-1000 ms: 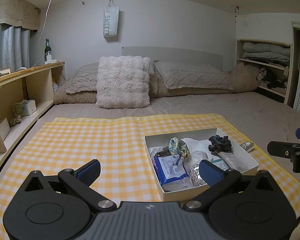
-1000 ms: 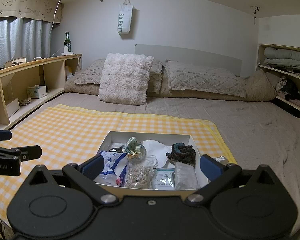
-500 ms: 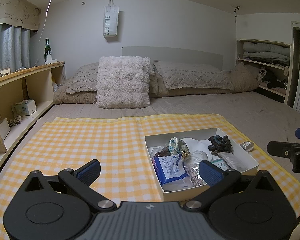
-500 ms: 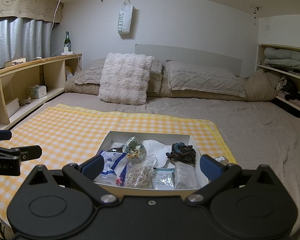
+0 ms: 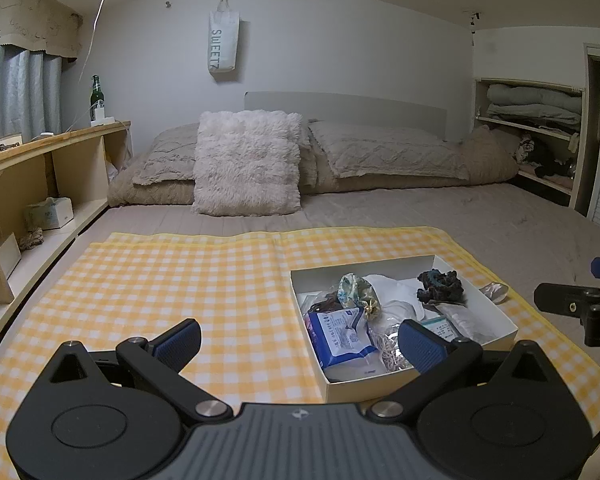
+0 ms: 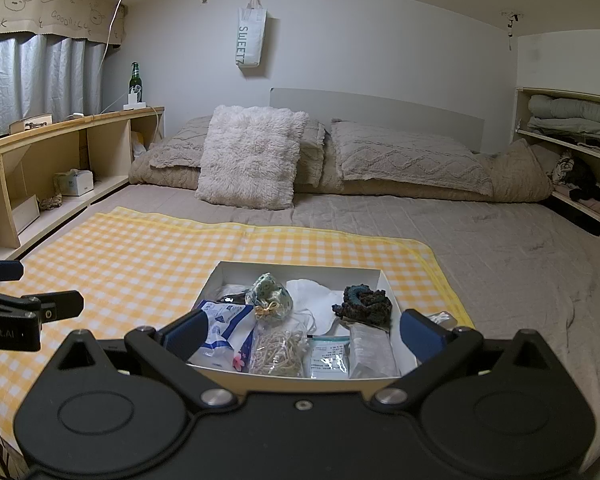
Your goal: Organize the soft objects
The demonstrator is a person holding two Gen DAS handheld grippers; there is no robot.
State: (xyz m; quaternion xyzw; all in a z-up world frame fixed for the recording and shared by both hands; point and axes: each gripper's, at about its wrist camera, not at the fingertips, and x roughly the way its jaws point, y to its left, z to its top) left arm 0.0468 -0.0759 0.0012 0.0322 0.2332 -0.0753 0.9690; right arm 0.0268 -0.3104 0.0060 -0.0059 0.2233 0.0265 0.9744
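Note:
A shallow white box sits on a yellow checked cloth on the bed. It holds soft items: a dark knitted scrunchie, a patterned pouch, a blue-white tissue pack, a bag of rubber bands, white cloth and small packets. My left gripper is open, low over the cloth left of the box. My right gripper is open over the box's near edge. Both are empty.
Pillows and a fluffy cushion lie at the head of the bed. A wooden shelf with a tissue box and a bottle runs along the left. Shelves with folded bedding stand at the right. A small shiny object lies beside the box.

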